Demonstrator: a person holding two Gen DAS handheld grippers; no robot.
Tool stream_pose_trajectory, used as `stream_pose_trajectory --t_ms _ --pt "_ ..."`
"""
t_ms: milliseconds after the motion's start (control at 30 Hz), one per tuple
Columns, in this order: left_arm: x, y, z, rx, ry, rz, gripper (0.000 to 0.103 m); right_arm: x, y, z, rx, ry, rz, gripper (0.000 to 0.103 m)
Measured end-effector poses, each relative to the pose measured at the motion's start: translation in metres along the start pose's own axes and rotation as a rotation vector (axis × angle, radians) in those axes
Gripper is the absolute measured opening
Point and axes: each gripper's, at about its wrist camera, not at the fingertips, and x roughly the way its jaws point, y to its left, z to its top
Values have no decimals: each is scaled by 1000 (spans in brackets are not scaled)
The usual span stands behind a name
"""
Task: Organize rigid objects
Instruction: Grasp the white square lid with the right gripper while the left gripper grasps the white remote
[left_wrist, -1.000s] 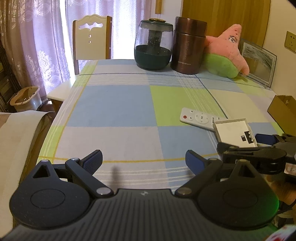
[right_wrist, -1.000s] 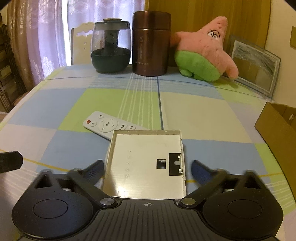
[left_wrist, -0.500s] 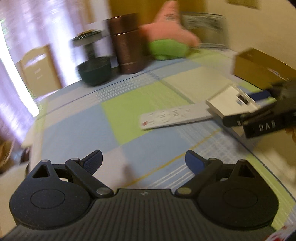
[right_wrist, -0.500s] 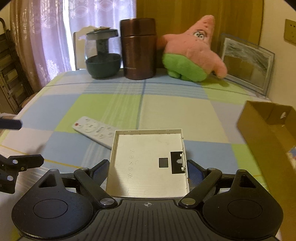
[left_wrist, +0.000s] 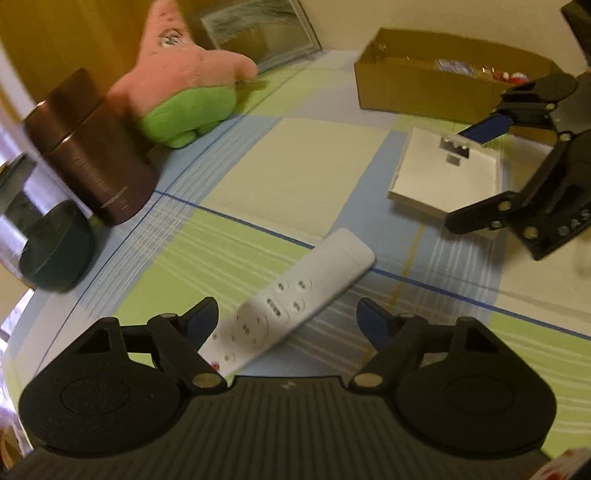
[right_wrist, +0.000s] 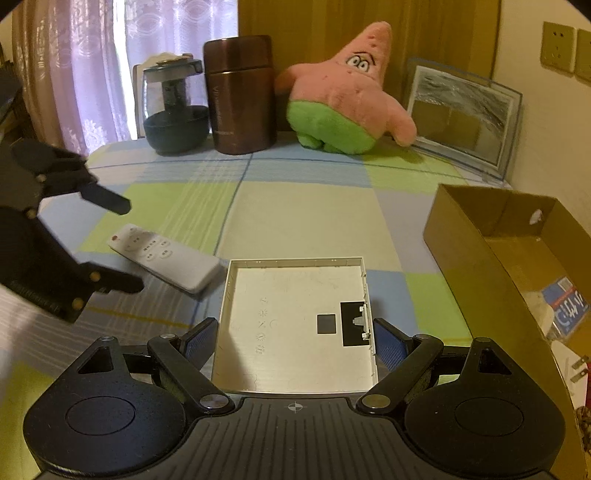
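Note:
A white remote (left_wrist: 291, 299) lies on the checked tablecloth, its button end between the open jaws of my left gripper (left_wrist: 288, 317); it also shows in the right wrist view (right_wrist: 162, 256). A flat white square plastic cover (right_wrist: 295, 325) lies between the jaws of my right gripper (right_wrist: 293, 339), whose blue pads (right_wrist: 201, 338) sit close beside its edges; I cannot tell if they touch. The cover also shows in the left wrist view (left_wrist: 447, 173). My left gripper shows in the right wrist view (right_wrist: 122, 243), my right gripper in the left wrist view (left_wrist: 476, 177).
An open cardboard box (right_wrist: 509, 266) with several items stands at the right table edge, also in the left wrist view (left_wrist: 424, 85). At the back stand a glass kettle (right_wrist: 173, 107), a brown canister (right_wrist: 240, 96), a pink star plush (right_wrist: 347, 96) and a framed picture (right_wrist: 465, 114).
My left gripper has swung right and forward so the remote now lies between its jaws. My right gripper's jaws have narrowed around the white cover and it has shifted toward the box.

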Motion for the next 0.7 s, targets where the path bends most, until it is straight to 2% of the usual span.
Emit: stream_pose_trajectory --t_ms 267,467,633,700 --pt "29 6 16 116 93 -72 69 1 -7 -4 12 2 14 85" --pt "39 9 27 143 134 -148 63 0 -9 -4 23 -5 20 85" --pt "38 6 30 143 173 -167 44 -2 -14 -3 45 -7 24 85" --pt "34 2 30 130 184 -162 41 -3 -15 -4 55 -7 26 85"
